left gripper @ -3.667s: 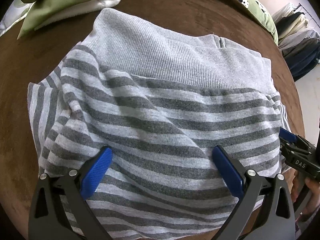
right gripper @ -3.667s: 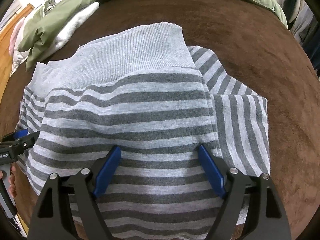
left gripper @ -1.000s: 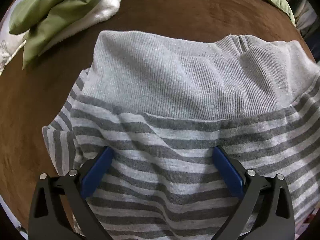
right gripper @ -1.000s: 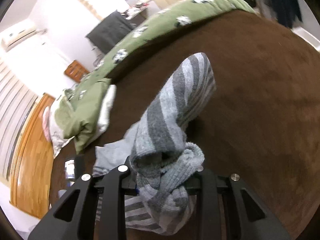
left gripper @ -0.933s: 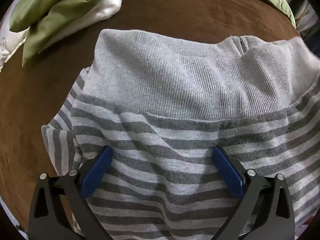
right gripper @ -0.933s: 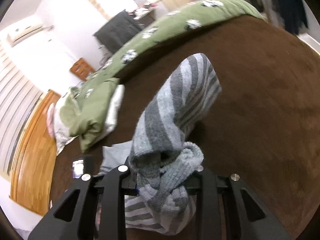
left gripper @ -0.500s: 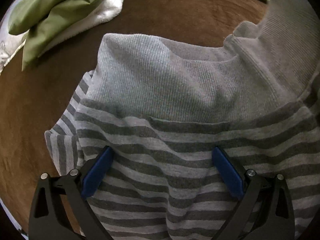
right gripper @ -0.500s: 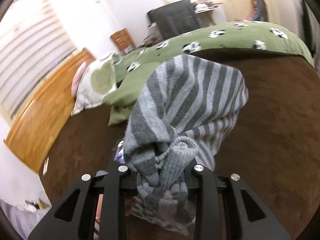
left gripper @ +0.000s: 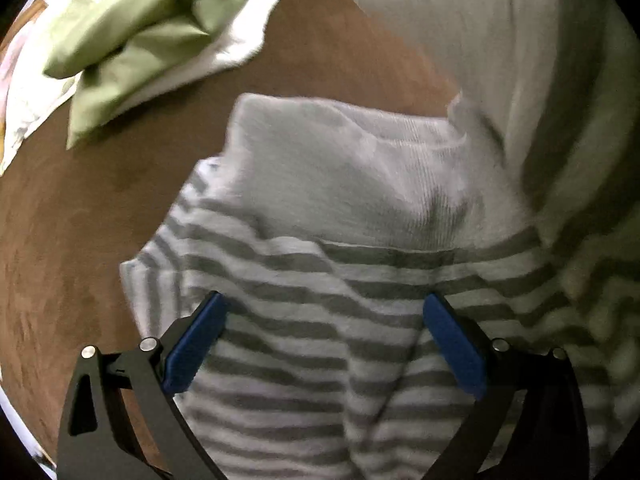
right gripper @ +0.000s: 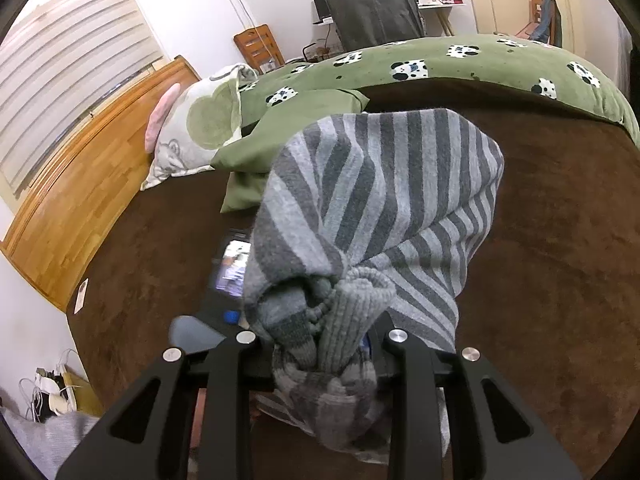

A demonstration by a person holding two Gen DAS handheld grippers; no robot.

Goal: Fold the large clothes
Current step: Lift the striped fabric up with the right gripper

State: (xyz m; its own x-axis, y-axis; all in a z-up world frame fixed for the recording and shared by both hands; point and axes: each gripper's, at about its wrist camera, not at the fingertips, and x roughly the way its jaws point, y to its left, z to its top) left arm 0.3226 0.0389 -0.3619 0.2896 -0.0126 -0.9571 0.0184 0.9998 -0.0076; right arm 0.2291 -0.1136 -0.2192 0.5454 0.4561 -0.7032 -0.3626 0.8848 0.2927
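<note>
- Clamped tight, my right gripper pinches a bunched wad of the striped sweater, ribbed hem crushed between the jaws, and holds it above the brown blanket.
- Spread wide, my left gripper hangs over the sweater's striped body on the blanket, jaws released, a blue pad on each side.
- Beyond lies its plain grey ribbed band.
- Farther off sit a green pillow and a panda-print quilt.
- No legible writing shows.
</note>
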